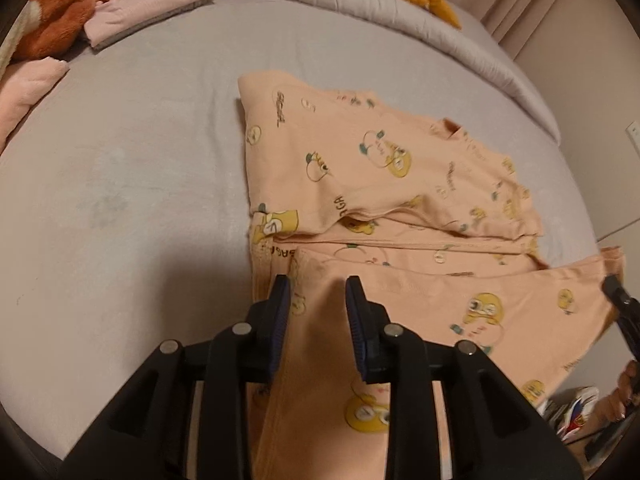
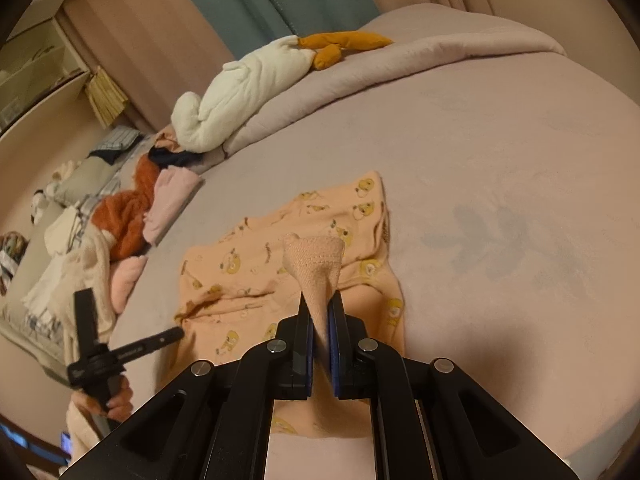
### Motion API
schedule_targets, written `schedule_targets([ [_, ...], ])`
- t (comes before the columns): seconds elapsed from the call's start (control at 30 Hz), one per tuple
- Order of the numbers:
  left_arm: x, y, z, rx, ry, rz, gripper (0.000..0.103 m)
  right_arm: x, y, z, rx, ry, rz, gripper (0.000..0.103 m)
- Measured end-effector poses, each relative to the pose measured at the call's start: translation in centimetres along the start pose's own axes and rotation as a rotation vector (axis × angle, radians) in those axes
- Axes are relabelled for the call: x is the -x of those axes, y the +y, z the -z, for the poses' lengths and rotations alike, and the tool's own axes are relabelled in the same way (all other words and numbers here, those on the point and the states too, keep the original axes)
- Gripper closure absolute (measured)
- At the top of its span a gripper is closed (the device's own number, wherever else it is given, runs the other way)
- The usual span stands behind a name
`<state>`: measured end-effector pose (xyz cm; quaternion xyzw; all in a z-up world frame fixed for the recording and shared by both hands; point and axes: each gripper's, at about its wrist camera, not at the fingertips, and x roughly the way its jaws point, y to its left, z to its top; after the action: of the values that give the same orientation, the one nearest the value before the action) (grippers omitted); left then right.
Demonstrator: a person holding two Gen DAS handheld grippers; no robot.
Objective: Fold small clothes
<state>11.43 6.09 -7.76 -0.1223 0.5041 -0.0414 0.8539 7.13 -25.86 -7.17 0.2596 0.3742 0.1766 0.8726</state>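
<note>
A peach baby garment with yellow cartoon prints (image 1: 384,172) lies partly folded on the lilac bed sheet (image 1: 132,168). My left gripper (image 1: 318,286) is open, its jaws astride a raised flap of the garment (image 1: 400,300) without pinching it. My right gripper (image 2: 320,300) is shut on a bunched ribbed cuff of the same garment (image 2: 316,260) and holds it lifted above the rest of the garment (image 2: 256,264). The right gripper's tip shows at the right edge of the left wrist view (image 1: 618,296).
Folded pink clothes (image 1: 148,4) and an orange-brown plush (image 1: 60,12) lie at the far left of the bed. A white plush with orange feet (image 2: 248,88) rests on the rolled quilt (image 2: 440,60). The left gripper's handle (image 2: 100,356) shows at lower left.
</note>
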Motion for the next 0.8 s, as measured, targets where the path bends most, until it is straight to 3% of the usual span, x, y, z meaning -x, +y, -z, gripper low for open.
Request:
schedule_targets([
  [0.23, -1.1, 0.1, -0.4, -0.005, 0.033, -0.030, 0.075, -0.1, -0.3, 0.7, -0.004, 0.020, 0.017, 0.095],
  [0.53, -1.8, 0.7, -0.3, 0.033, 0.040, 0.035, 0.072, -0.3, -0.6, 0.9, -0.011, 0.029, 0.006, 0.095],
  [0.63, -2.1, 0.9, -0.5, 0.065, 0.044, 0.079, 0.074, -0.7, -0.6, 0.9, -0.012, 0.036, 0.010, 0.095],
  [0.7, -2.4, 0.8, -0.5, 0.075, 0.058, 0.111, 0.087, -1.0, -0.7, 1.0, -0.015, 0.041, 0.005, 0.095],
  [0.8, -1.9, 0.1, -0.1, 0.068, 0.040, 0.084, 0.095, -1.2, -0.9, 1.2, -0.030, 0.044, 0.004, 0.095],
])
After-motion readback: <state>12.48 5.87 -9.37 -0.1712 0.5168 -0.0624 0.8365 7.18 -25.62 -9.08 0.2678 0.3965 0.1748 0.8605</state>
